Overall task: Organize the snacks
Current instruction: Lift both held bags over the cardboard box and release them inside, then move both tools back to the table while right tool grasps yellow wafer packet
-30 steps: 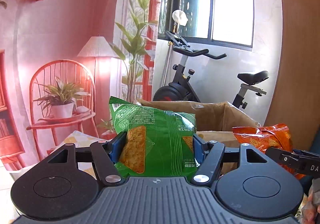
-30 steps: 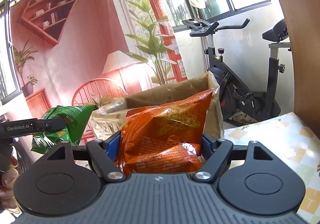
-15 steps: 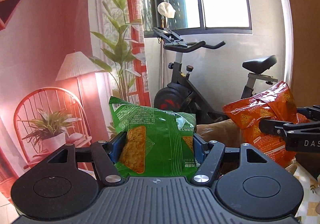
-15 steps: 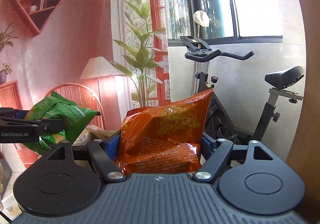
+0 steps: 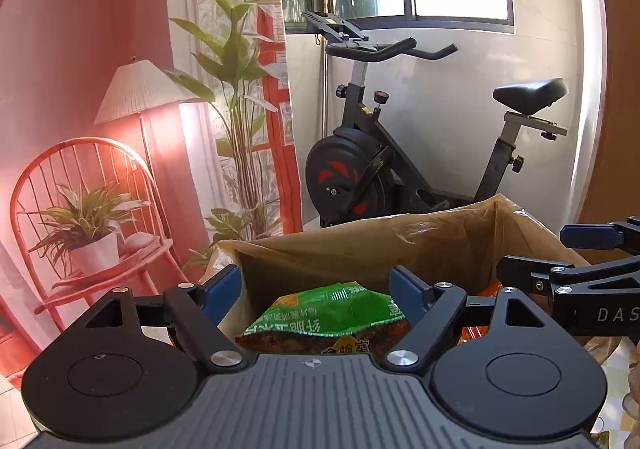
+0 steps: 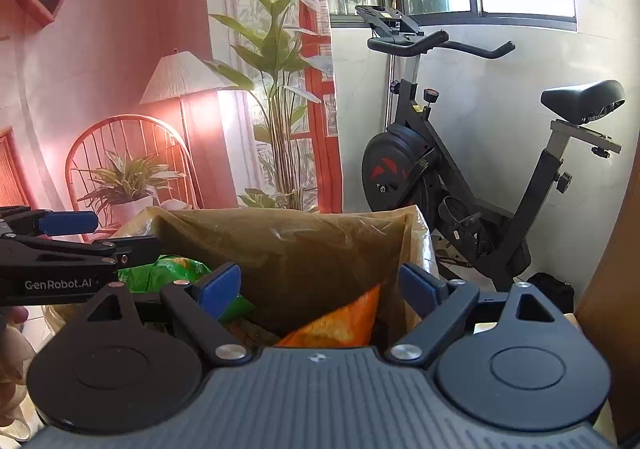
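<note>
A brown cardboard box [image 5: 360,245] lined with clear plastic stands open below both grippers; it also shows in the right wrist view [image 6: 288,241]. A green snack bag [image 5: 328,313] lies inside it under my left gripper [image 5: 316,285], which is open and empty. An orange snack bag [image 6: 344,321] lies inside under my right gripper [image 6: 320,285], also open and empty. The green bag [image 6: 168,273] shows at the left of the right wrist view, behind the left gripper's side [image 6: 64,245]. The right gripper's side [image 5: 580,273] shows at the right of the left wrist view.
An exercise bike [image 5: 384,161] stands behind the box by the window. A pink wall mural with a chair [image 5: 92,209], lamp and plants fills the left. A wooden panel [image 6: 616,249] rises at the right. A patterned tablecloth [image 5: 616,365] lies under the box.
Both grippers have opened and let go of their bags. The green and orange bags have dropped into the box. Both grippers now hover over the box opening.
</note>
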The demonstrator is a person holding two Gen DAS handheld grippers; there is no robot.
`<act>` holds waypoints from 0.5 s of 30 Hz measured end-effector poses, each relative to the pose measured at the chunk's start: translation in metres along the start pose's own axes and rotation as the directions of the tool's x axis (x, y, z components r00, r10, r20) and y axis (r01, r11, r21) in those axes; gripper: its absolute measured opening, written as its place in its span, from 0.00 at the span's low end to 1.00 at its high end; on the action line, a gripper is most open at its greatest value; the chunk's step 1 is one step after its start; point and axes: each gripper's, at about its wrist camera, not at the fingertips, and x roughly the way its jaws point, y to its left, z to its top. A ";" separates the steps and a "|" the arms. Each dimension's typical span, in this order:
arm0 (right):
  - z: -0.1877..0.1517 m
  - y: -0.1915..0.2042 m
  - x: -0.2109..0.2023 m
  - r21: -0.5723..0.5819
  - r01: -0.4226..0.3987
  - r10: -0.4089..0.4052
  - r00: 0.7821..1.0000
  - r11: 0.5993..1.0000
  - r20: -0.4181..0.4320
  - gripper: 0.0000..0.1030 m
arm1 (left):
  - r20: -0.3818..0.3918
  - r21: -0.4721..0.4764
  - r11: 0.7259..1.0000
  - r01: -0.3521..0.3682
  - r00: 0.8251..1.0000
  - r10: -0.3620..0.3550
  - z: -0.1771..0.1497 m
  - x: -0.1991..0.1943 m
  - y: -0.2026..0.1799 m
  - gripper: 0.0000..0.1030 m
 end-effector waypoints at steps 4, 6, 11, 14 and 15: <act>-0.002 -0.002 -0.018 0.019 -0.048 0.048 0.998 0.999 0.030 0.87 | 0.013 -0.028 0.999 0.021 1.000 -0.021 -0.002 -0.022 0.011 0.81; -0.005 -0.002 -0.028 0.016 -0.066 0.066 0.997 0.998 0.042 0.87 | 0.021 -0.050 0.998 0.032 0.999 -0.031 -0.005 -0.035 0.020 0.81; -0.023 -0.003 -0.061 0.002 -0.122 0.121 0.989 0.993 0.089 0.86 | 0.045 -0.115 0.992 0.043 0.998 -0.038 -0.025 -0.077 0.049 0.81; -0.042 -0.007 -0.081 -0.002 -0.147 0.146 0.982 0.989 0.118 0.85 | 0.044 -0.141 0.990 0.026 0.999 -0.020 -0.048 -0.097 0.067 0.81; -0.047 -0.009 -0.086 -0.004 -0.150 0.149 0.981 0.989 0.123 0.84 | 0.038 -0.151 0.988 0.018 0.999 -0.013 -0.056 -0.102 0.071 0.81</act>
